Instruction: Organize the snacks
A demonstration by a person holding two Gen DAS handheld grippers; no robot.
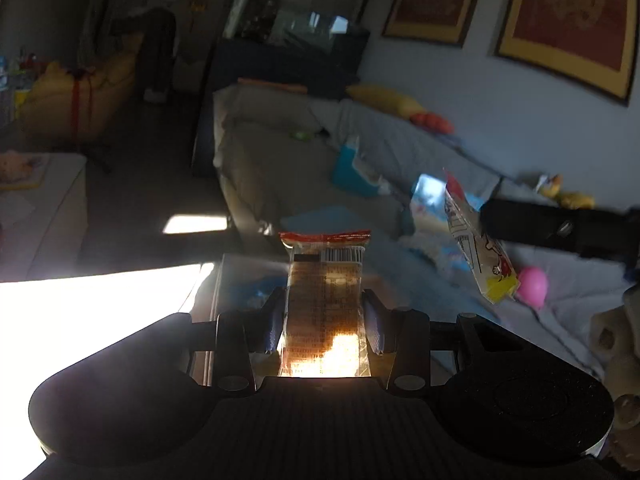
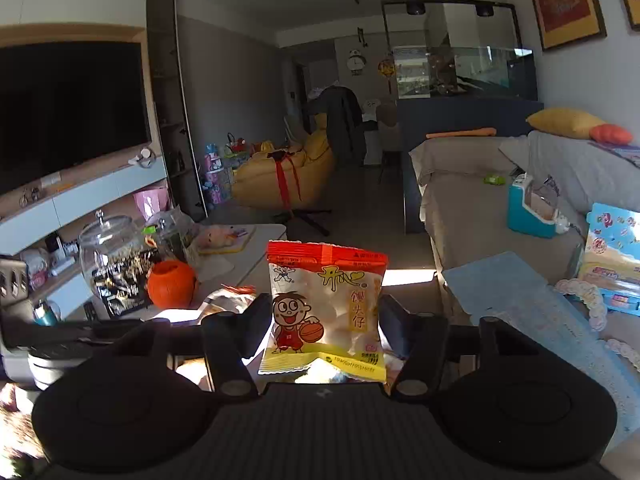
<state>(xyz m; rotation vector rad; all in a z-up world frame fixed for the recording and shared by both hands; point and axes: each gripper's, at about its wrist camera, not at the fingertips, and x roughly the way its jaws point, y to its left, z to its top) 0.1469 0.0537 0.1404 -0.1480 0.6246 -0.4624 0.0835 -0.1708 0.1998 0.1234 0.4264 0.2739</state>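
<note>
two snack packets are held up in the air, one in each gripper. the right gripper [image 2: 324, 316] has its fingers closed against the sides of a cartoon-boy snack bag [image 2: 326, 312], upright over the sunlit low table [image 2: 256, 248]. the left gripper [image 1: 323, 316] pinches a slimmer barcode packet [image 1: 324, 300], also upright, near the grey sofa [image 1: 280, 152].

1. The snack bag [image 2: 326, 312] in the right wrist view bore large yellow Chinese characters, among them 馒 and 仔, beside a cartoon boy with a basketball; its small print was too fine to read.
2. The packet [image 1: 325, 304] in the left wrist view showed a barcode; its text was illegible.
</note>
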